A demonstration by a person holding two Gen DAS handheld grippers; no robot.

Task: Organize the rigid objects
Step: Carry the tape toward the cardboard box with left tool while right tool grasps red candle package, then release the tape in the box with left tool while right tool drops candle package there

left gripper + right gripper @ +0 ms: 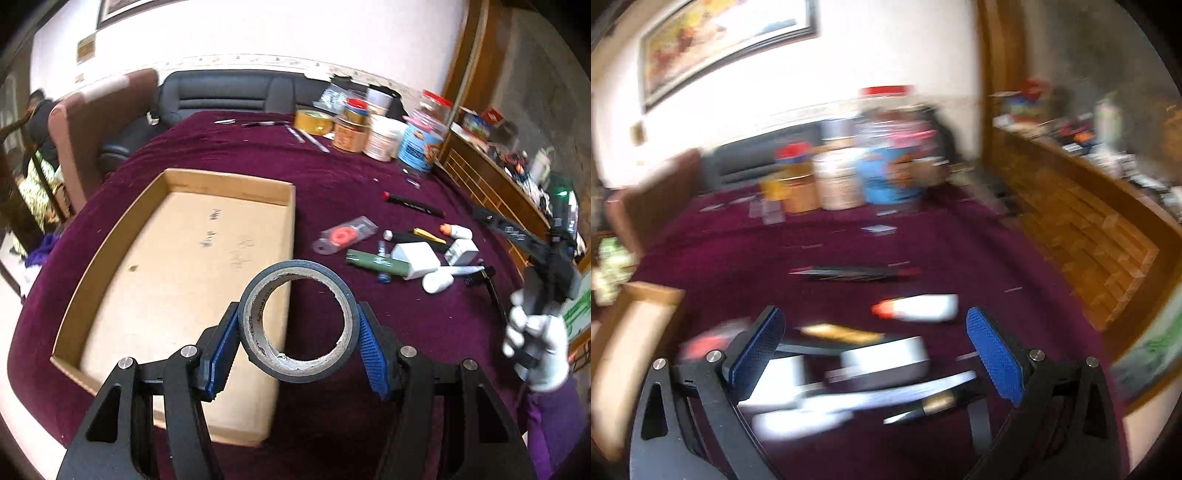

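Observation:
My left gripper [299,328] is shut on a dark blue roll of tape [255,314], held in the air over the right edge of a shallow cardboard box [184,266] on the purple cloth. To the right lies a heap of small items: a green tube [376,263], a white charger block [415,260], a black marker with a red cap [413,205] and a glue bottle with an orange tip [458,231]. My right gripper [875,347] is open above that heap, over a blurred white block [886,360]. It also shows at the right edge of the left wrist view, held by a gloved hand [539,343].
Jars and tubs [380,133] crowd the far right of the table, with a yellow tape roll [314,122]. A dark sofa [229,94] and a brown chair [92,122] stand behind. A wooden cabinet [1082,236] runs along the right side.

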